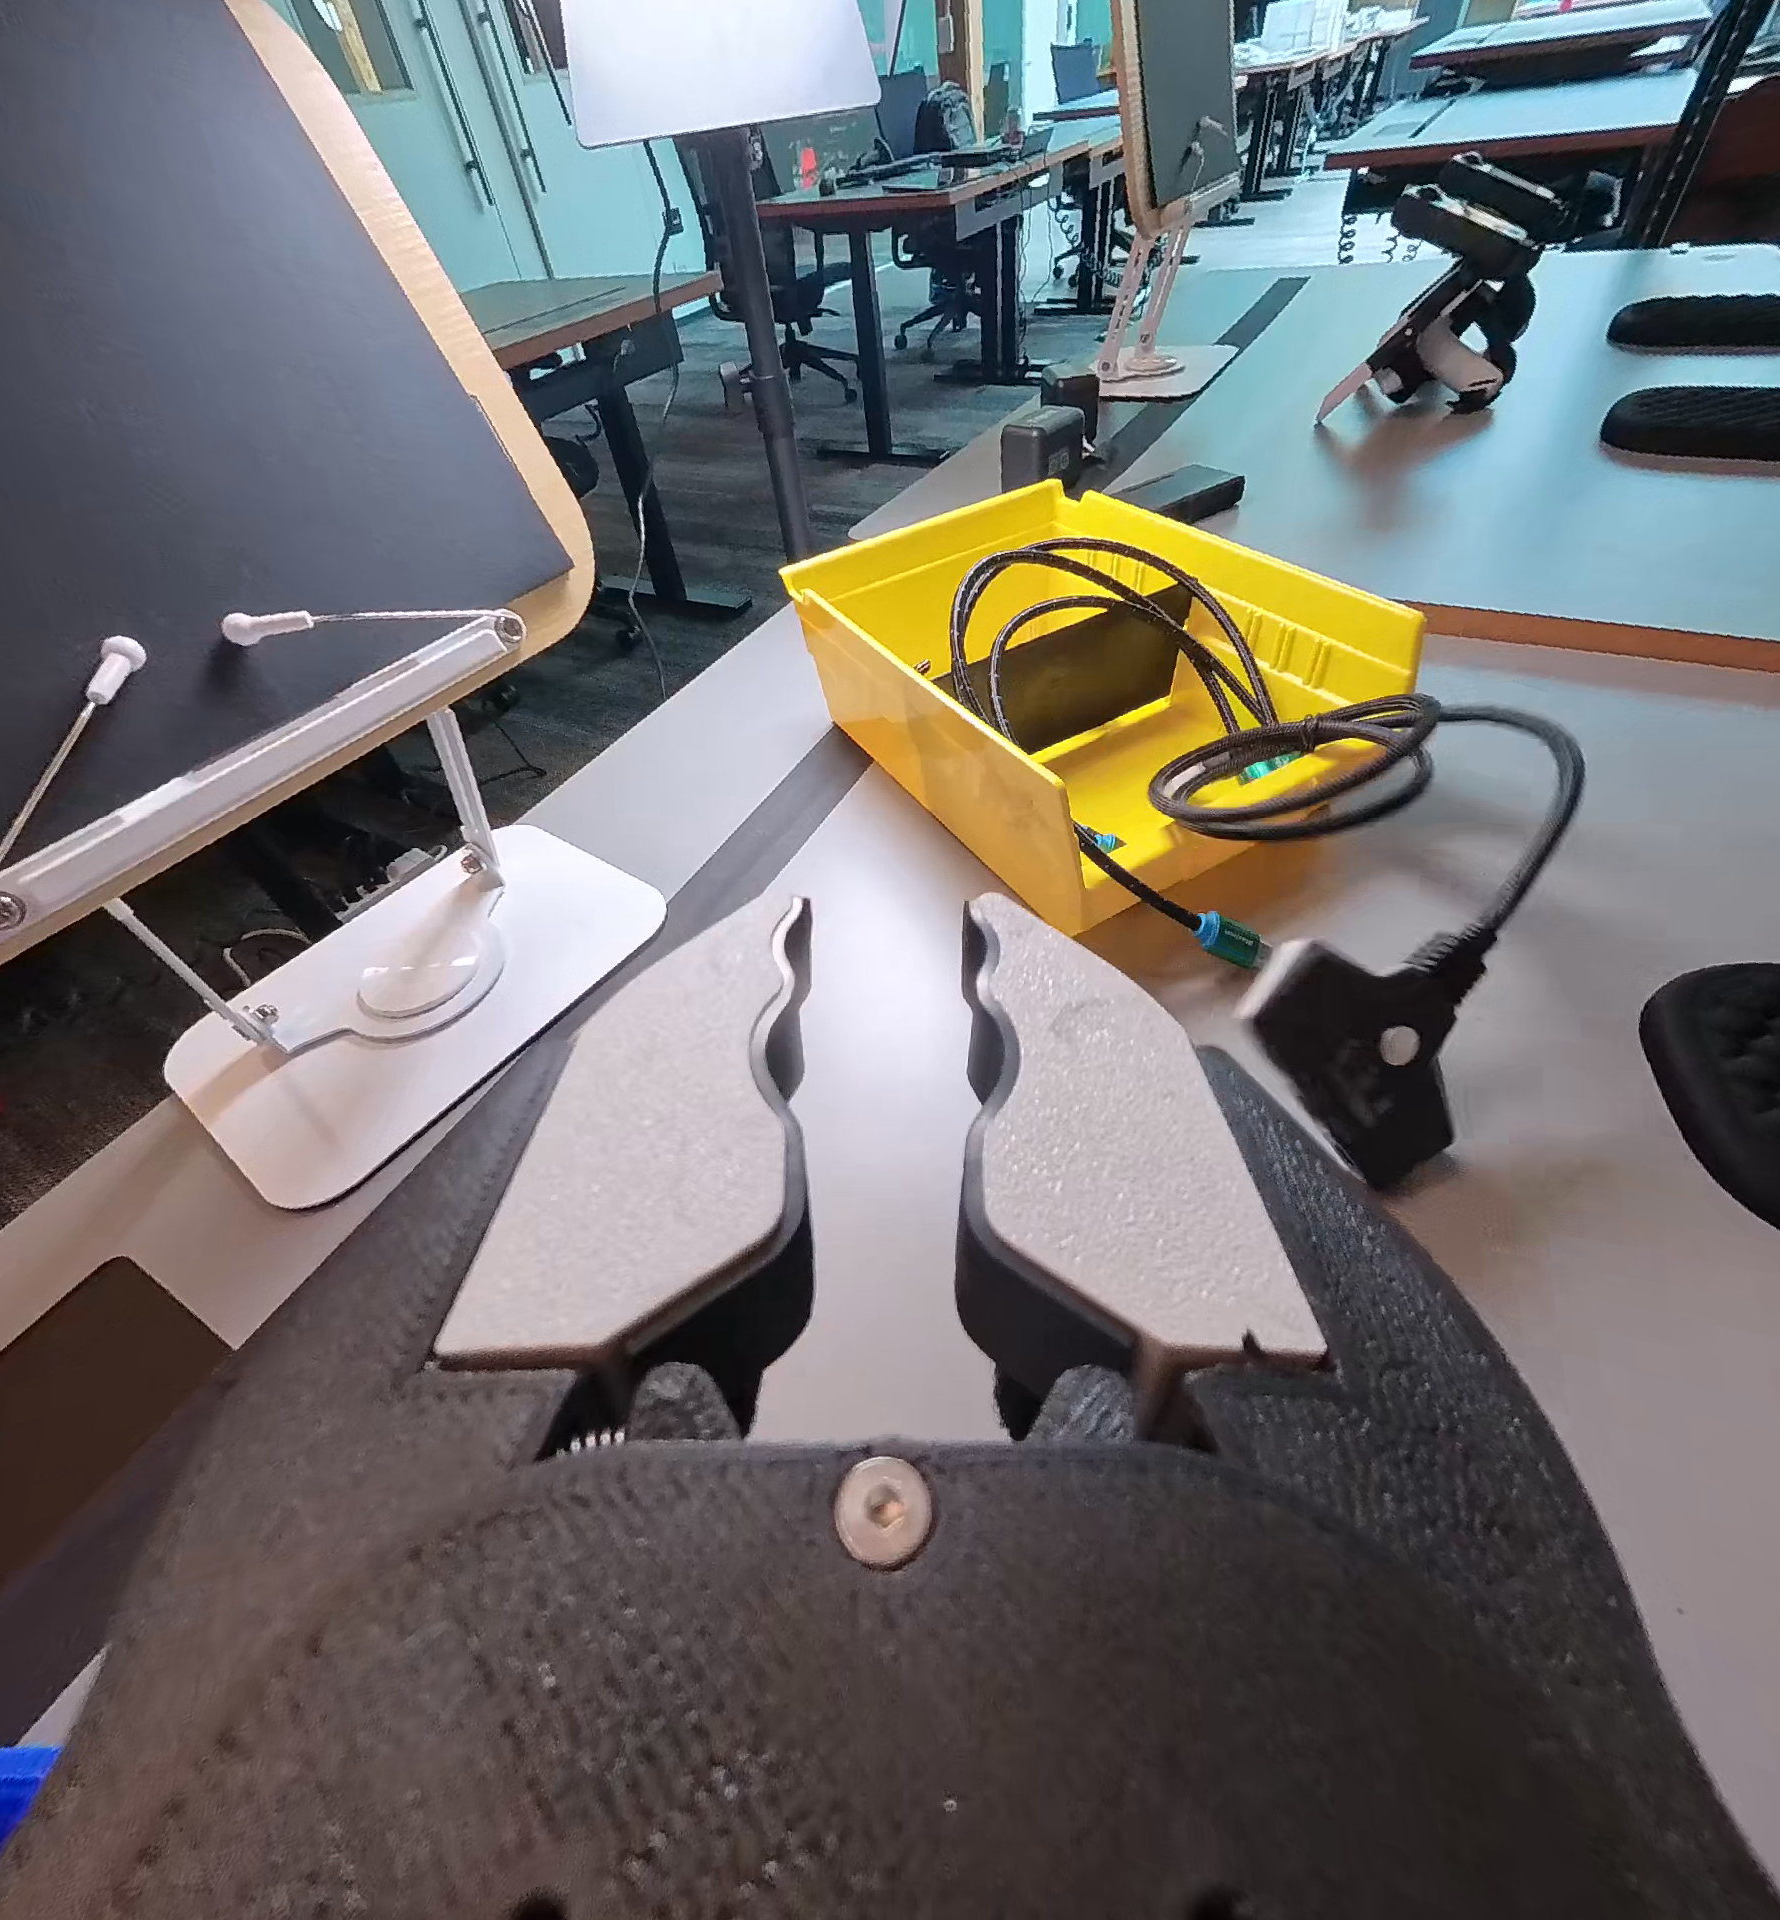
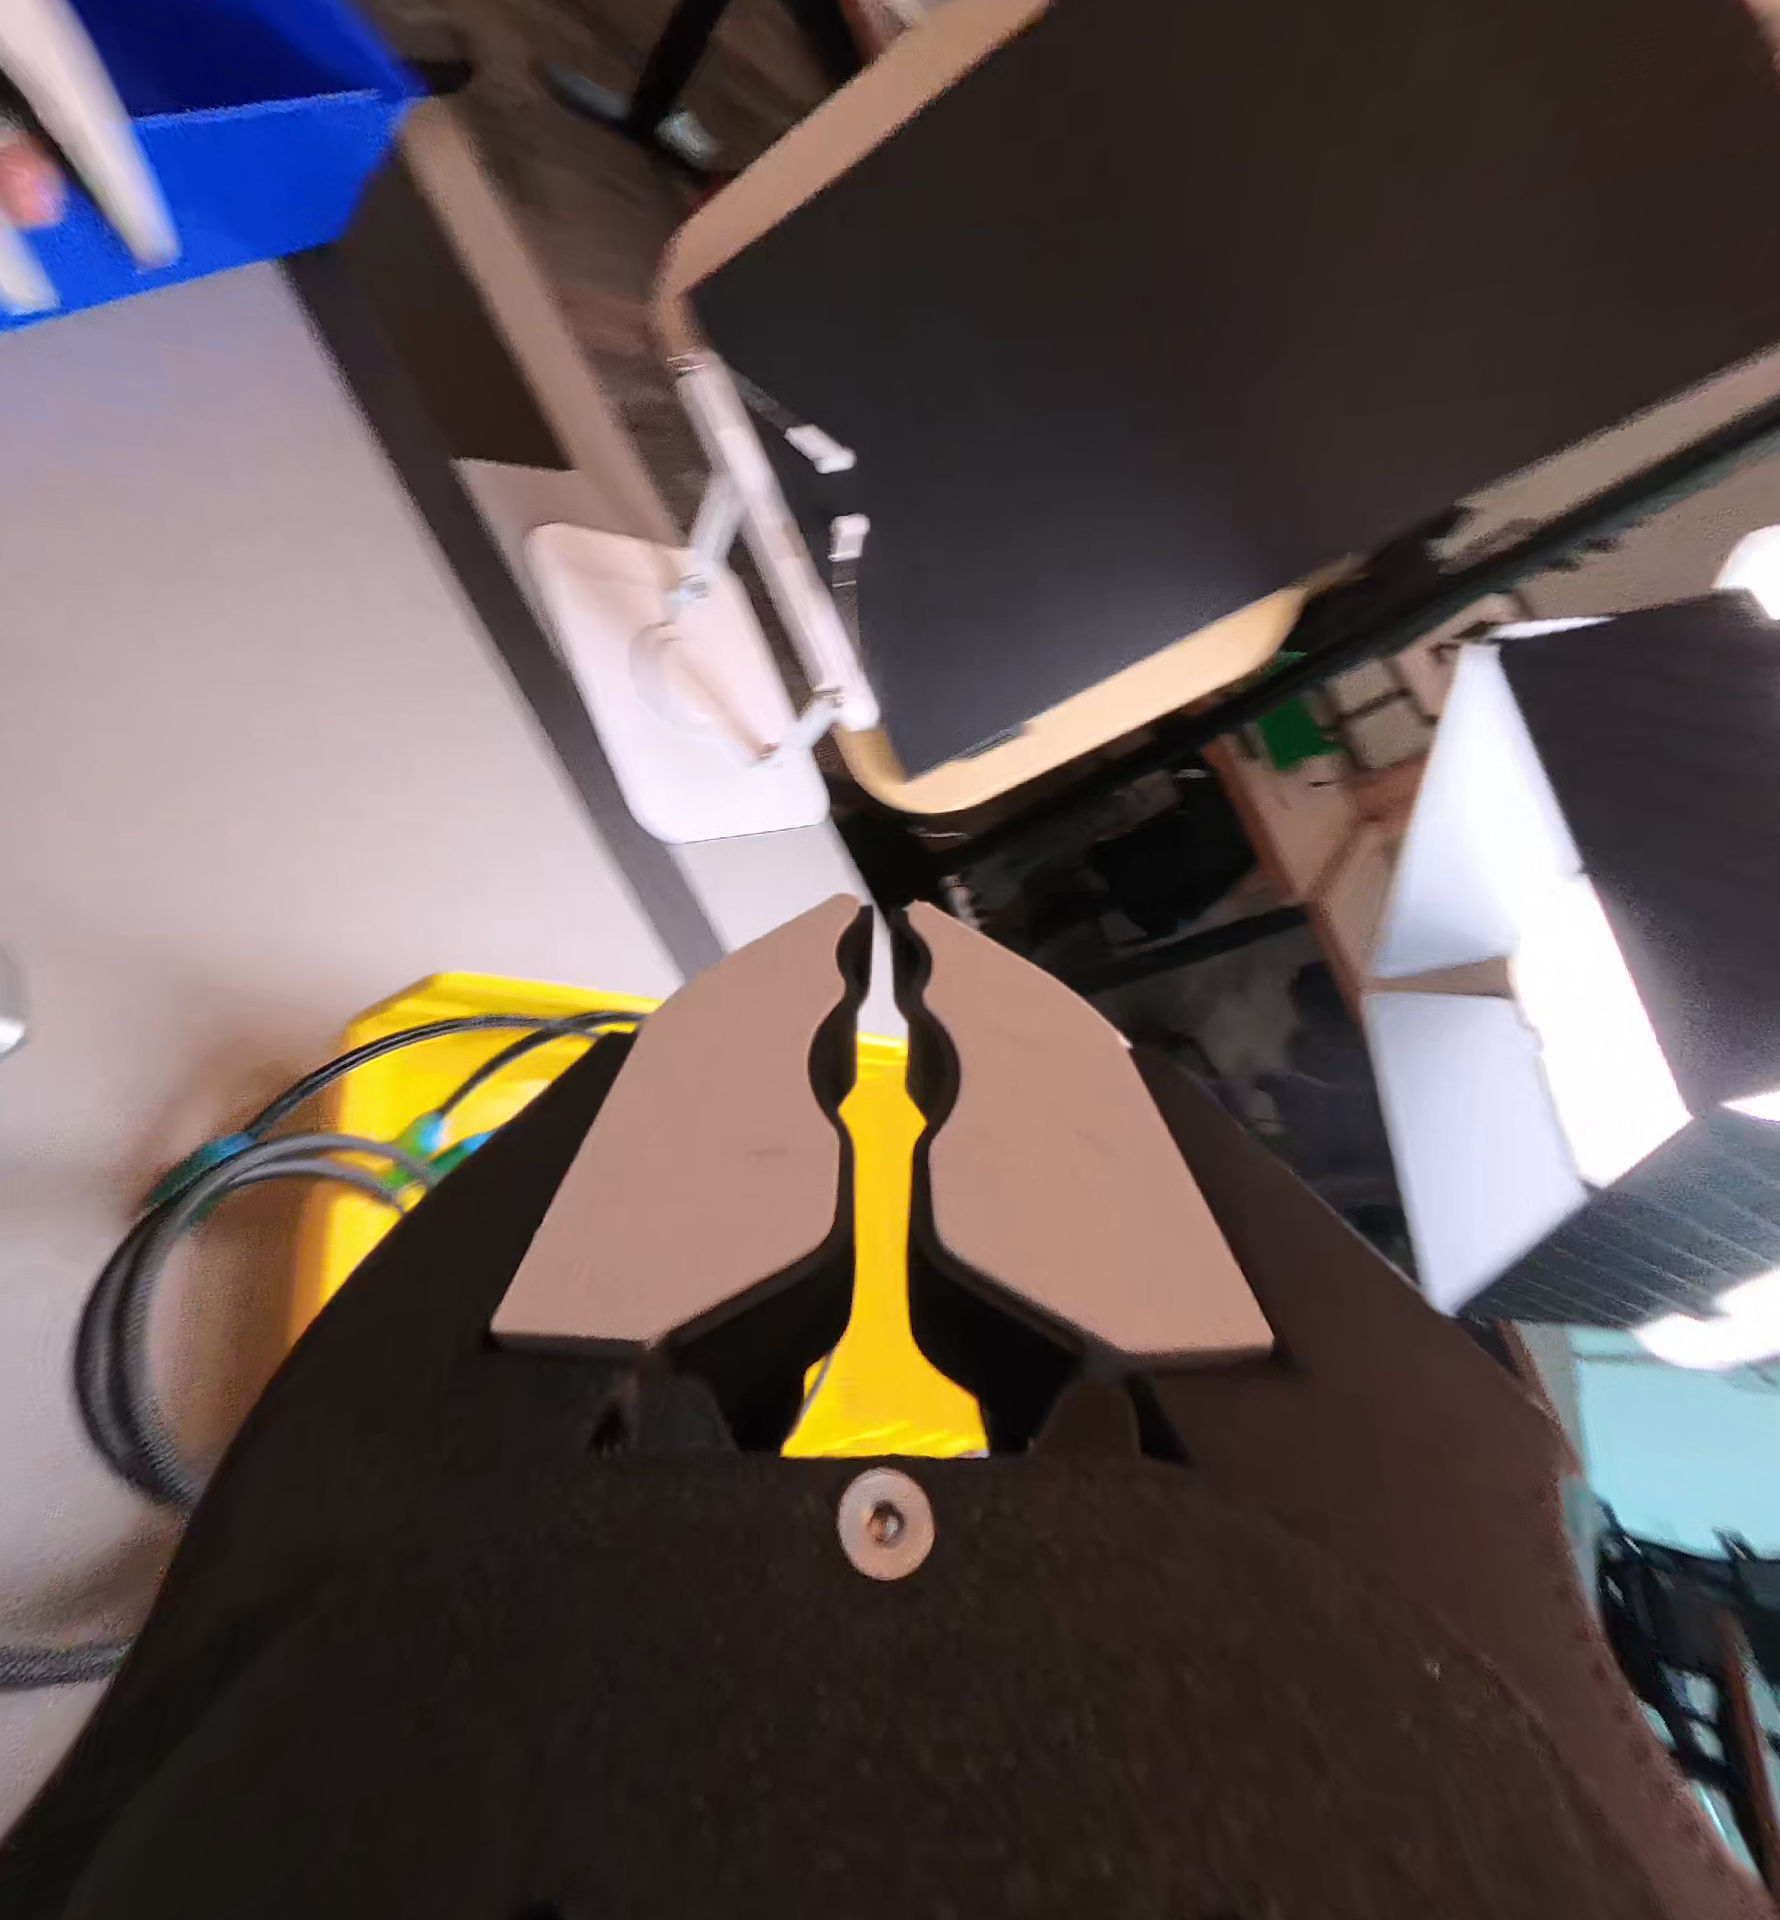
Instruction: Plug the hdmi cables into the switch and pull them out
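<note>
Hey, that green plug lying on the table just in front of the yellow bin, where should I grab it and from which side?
Probably grip the green plug across its flat sides on the shell, not the braided cable behind it. It lies flat on the table beside the yellow bin, so come from above with the open left tool, fingers straddling the shell.

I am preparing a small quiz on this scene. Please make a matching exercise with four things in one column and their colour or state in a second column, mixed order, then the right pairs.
Things:
1. bin holding the cables
2. cable plug on the table
3. left gripper
4. stand base

States:
A. white
B. yellow
C. fingers apart, empty
D. teal

Pairs: 1-B, 2-D, 3-C, 4-A
</note>
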A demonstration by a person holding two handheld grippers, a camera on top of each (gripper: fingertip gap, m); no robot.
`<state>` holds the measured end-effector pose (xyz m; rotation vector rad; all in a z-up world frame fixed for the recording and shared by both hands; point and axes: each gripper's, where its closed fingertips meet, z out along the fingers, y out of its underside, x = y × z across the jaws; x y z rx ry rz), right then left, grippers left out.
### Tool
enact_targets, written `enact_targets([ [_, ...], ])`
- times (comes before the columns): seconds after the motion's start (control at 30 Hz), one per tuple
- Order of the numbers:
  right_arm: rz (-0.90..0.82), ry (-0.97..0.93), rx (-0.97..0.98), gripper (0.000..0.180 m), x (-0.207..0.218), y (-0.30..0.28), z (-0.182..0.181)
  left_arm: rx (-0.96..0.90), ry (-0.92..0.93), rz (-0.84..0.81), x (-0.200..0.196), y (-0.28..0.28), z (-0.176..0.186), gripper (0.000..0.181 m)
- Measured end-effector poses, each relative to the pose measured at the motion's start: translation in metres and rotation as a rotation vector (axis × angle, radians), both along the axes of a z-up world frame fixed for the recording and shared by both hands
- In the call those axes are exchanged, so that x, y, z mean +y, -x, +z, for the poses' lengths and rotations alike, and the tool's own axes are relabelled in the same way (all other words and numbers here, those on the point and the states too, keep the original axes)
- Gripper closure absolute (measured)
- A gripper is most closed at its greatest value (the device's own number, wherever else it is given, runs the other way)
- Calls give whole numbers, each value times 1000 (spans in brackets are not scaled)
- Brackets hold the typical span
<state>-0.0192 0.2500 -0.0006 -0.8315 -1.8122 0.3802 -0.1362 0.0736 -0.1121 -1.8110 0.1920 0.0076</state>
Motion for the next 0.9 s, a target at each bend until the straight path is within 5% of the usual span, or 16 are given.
enact_targets([
  [0.3, 234, 102, -551, 149, -101, -76, -151, 9, 23, 2, 2, 1, -6, 152],
  [0.6, 91, -19, -836, 137, -88, -147, -273, 22, 26, -7, 3, -4, -5, 152],
  [0.67, 46, -112, -817, 143, -72, -146, -286, 26, 27, -7, 3, -5, -5, 152],
  [0.77, 44, -122, -780, 173, -66, -144, -286, 31, 28, -7, 2, -6, -4, 152],
  [0.9, 55, -206, -667, 173, -66, -130, -242, 29, 16, 2, 1, -3, 0, 153],
])
